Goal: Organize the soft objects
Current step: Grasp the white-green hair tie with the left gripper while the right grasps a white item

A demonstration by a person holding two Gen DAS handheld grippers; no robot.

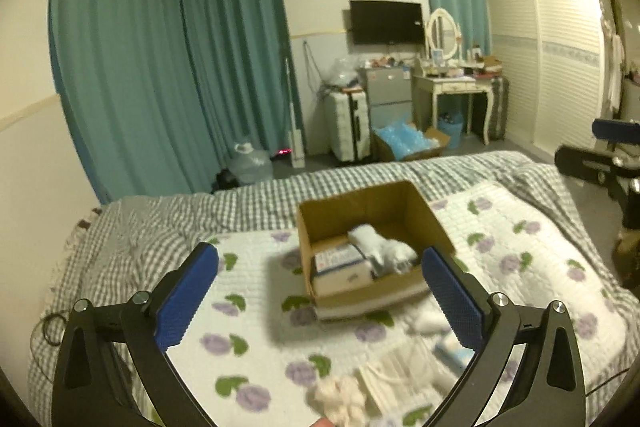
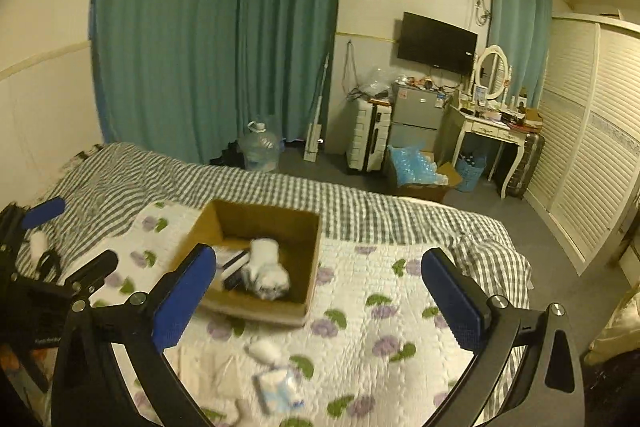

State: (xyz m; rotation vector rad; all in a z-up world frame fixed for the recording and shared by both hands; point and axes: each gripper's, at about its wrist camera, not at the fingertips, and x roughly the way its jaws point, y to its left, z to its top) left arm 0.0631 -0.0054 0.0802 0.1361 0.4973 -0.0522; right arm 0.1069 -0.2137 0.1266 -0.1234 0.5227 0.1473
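An open cardboard box [image 1: 332, 215] stands on the flowered quilt, and it also shows in the right wrist view [image 2: 304, 267]. Inside lie a white soft bundle [image 1: 384, 247] [image 2: 266, 267] and a tissue pack [image 1: 340, 263]. On the quilt nearer me lie a small white roll [image 2: 264, 350], a blue-white tissue pack [image 2: 278, 389], a face mask [image 1: 404, 367] and a crumpled pinkish cloth [image 1: 340, 397]. My left gripper [image 1: 320, 267] is open and empty above the quilt, in front of the box. My right gripper [image 2: 319, 275] is open and empty, to the right of the box.
The bed has a grey checked cover [image 2: 200, 179] under the flowered quilt [image 2: 380, 307]. The other gripper shows at the right edge of the left wrist view [image 1: 600, 155] and the left edge of the right wrist view [image 2: 40, 215]. Beyond the bed stand a suitcase [image 2: 370, 135], a water jug [image 2: 260, 147] and a dressing table [image 2: 492, 131].
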